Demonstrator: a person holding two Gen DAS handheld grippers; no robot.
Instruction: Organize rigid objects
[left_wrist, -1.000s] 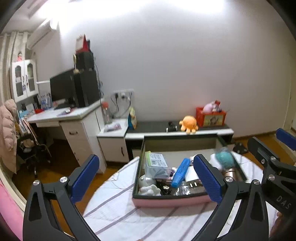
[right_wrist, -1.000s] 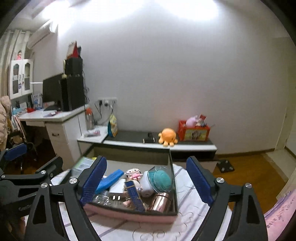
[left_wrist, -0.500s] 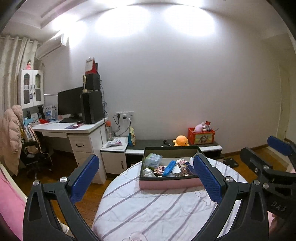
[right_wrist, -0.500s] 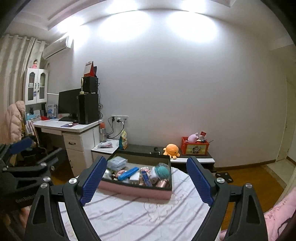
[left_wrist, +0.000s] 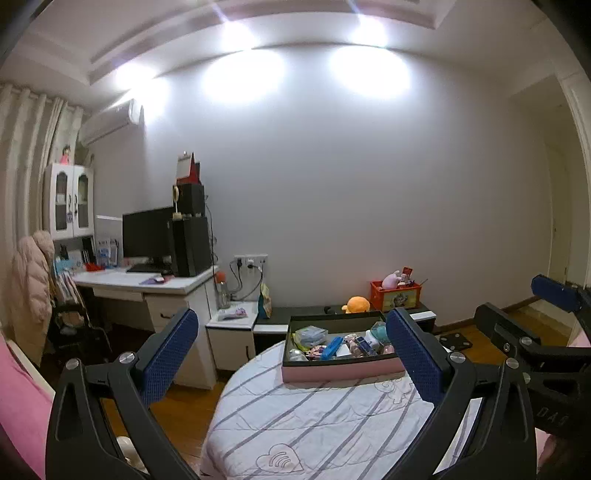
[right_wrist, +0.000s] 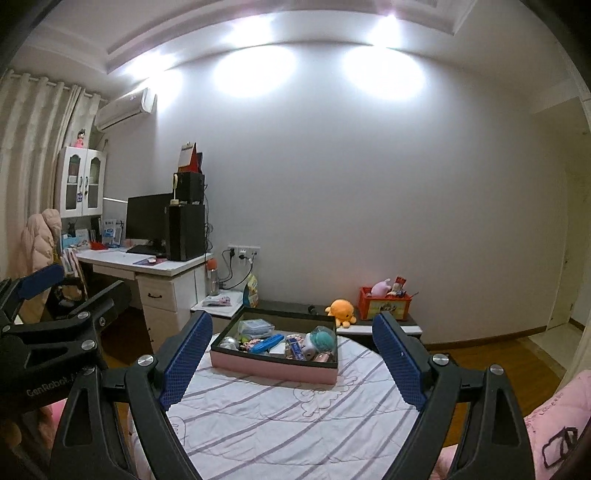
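The left gripper (left_wrist: 291, 356) is held wide open with nothing between its blue pads (left_wrist: 168, 356), and the right gripper (right_wrist: 291, 360) is likewise spread wide and empty. Both are kept well back from the pink box (left_wrist: 341, 369), which is set at the far edge of a round table (left_wrist: 317, 421) covered with a striped white cloth.

In the left wrist view the box is seen at 12 o'clock of the table, just right of centre between the fingers; its right end is hidden by the right-hand pad. Inside it, a blue bar-shaped object (right_wrist: 267, 343), a teal ball (right_wrist: 325, 339), a clear packet (right_wrist: 255, 326) and several small items too small to be told apart are crowded together.

Beyond the box, at 12 o'clock, a low dark bench (right_wrist: 291, 308) is placed against the wall, with an orange plush octopus (right_wrist: 341, 310) and a red crate (right_wrist: 384, 308) on it. At 10 o'clock a white desk (right_wrist: 147, 269) with a monitor (right_wrist: 147, 218) and a black tower is seen. In the left wrist view the right gripper's arm is visible at 3 o'clock.
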